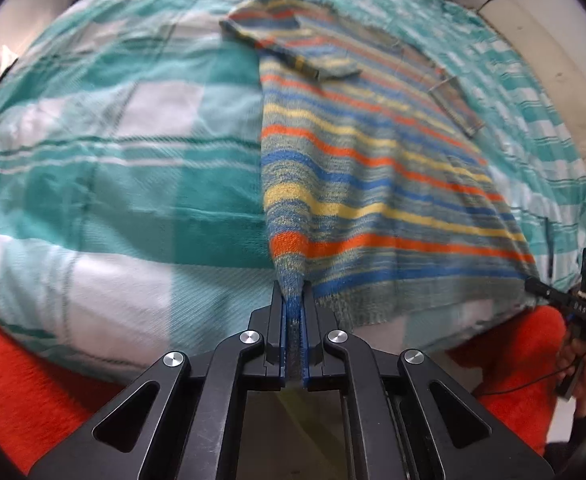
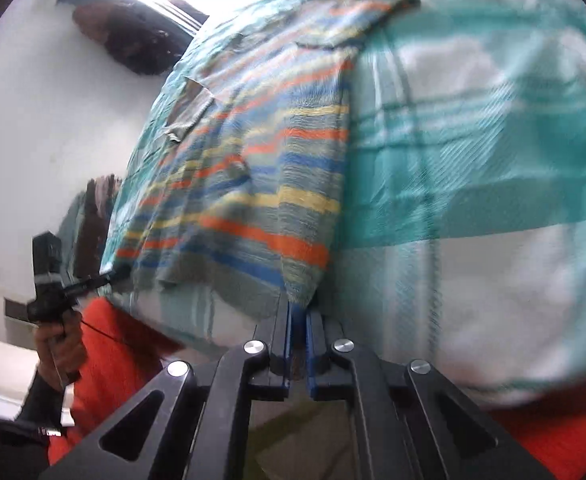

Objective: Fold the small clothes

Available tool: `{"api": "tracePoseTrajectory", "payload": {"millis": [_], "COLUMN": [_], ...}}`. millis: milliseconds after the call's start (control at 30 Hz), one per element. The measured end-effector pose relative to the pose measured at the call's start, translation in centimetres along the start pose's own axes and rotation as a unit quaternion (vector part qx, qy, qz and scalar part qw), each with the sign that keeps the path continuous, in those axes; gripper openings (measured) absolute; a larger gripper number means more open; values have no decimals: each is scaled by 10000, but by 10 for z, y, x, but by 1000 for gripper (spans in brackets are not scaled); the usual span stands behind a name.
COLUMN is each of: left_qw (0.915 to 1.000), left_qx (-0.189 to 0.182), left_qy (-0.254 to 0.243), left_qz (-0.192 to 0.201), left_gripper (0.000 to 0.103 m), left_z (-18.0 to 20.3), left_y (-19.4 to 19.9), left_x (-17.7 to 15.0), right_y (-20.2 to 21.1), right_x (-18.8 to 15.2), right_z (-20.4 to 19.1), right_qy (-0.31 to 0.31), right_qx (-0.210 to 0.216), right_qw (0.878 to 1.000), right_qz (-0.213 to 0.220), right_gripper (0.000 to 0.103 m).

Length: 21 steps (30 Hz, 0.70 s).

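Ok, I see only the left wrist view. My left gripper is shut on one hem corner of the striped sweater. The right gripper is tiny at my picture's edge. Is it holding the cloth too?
Observer: Yes. The right gripper is shut on the other hem corner of the striped sweater; cloth sits between its blue pads.
Operator: How does my gripper look from there?
Observer: The left gripper points at its hem corner at the bed's edge; it is too small to judge the jaws.
Operator: And who holds it?
Observer: The left hand, in a dark sleeve, wraps its handle.
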<state>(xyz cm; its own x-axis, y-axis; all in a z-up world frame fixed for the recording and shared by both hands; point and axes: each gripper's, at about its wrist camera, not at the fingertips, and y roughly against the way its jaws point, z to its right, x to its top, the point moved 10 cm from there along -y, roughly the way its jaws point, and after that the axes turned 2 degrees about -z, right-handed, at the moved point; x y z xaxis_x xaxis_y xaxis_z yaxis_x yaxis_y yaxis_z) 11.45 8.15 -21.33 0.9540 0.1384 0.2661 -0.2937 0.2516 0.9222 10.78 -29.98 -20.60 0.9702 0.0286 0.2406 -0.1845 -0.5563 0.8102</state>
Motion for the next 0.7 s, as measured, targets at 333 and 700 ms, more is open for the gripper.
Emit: {"api": "tracePoseTrajectory", "payload": {"millis": [333,700], "left_qw": [9978,9964], "left_qx": [395,631], "left_qy": [-372,-278], "left_qz": [-393,-498], "left_gripper": [3,3], "left_z": [2,-9], "left_y": [-16,-37], "left_x": [-31,-37], "right_y": [-17,-42], "right_x": [-6,-8], "right_z": [17,17], "right_qy": [256,237], "right_qx": [-917,-1251], "right_qw": [9935,9896], "right_qz": [-631,-675], "right_gripper": [5,5]}}
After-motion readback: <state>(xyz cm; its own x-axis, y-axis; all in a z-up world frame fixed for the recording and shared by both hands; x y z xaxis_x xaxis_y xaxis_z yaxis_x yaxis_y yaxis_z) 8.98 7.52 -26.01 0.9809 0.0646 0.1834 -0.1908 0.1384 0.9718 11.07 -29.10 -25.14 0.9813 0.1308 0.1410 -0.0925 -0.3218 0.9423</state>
